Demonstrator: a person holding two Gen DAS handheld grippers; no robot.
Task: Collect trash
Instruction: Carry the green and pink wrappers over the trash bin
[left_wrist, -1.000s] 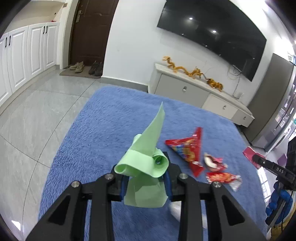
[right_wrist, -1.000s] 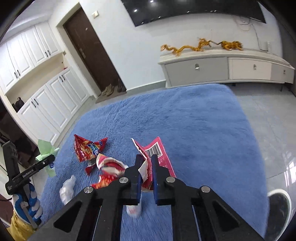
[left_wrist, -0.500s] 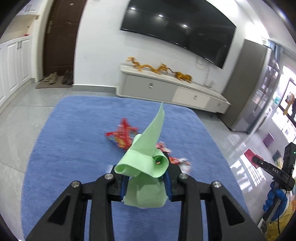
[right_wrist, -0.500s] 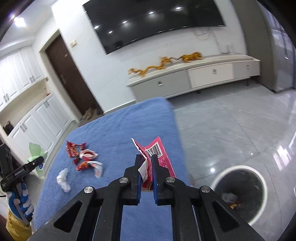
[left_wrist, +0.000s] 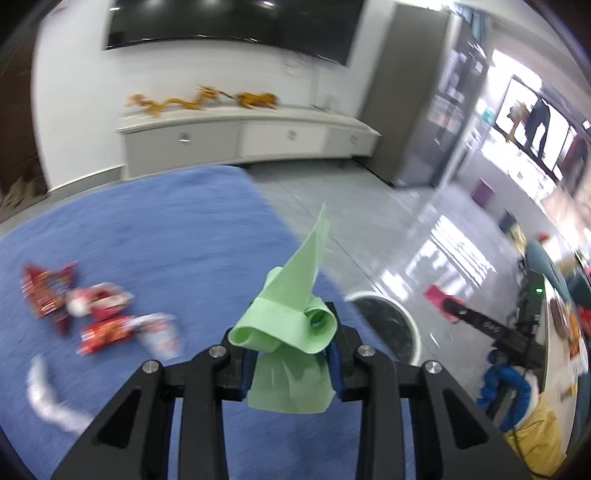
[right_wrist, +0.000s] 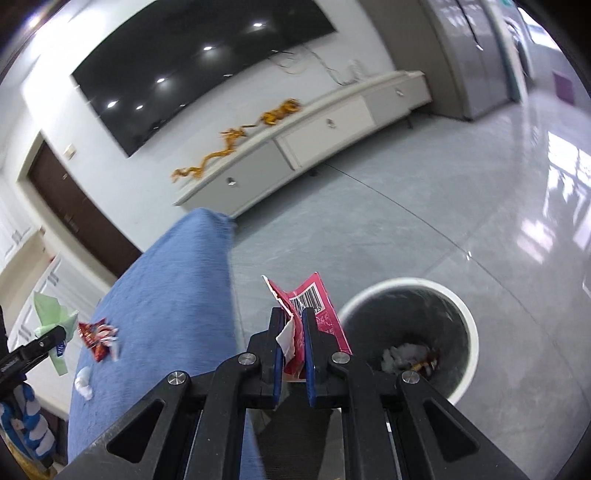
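My left gripper (left_wrist: 291, 363) is shut on a crumpled green paper (left_wrist: 291, 325) that sticks up between its pads, over the right edge of the blue rug (left_wrist: 155, 236). My right gripper (right_wrist: 294, 339) is shut on a torn red wrapper with a barcode (right_wrist: 314, 310), held just left of a white-rimmed trash bin (right_wrist: 410, 328) with scraps inside. The bin (left_wrist: 388, 325) shows in the left wrist view behind the green paper. Red snack wrappers (left_wrist: 55, 295) and white crumpled paper (left_wrist: 48, 398) lie on the rug. The other gripper (left_wrist: 443, 306) shows at the right with the red wrapper.
A low white TV cabinet (left_wrist: 240, 136) with orange dragon figures stands against the far wall under a dark TV (right_wrist: 192, 70). Glossy grey tile floor (right_wrist: 443, 221) surrounds the bin. A blue-and-white gloved hand (left_wrist: 506, 387) shows at the right; a dark door (right_wrist: 70, 206) is at the left.
Both grippers have swung to the right, away from the rug's middle toward the bin, each with its scrap still gripped. The bin has come into both views and sits closer to the right gripper.
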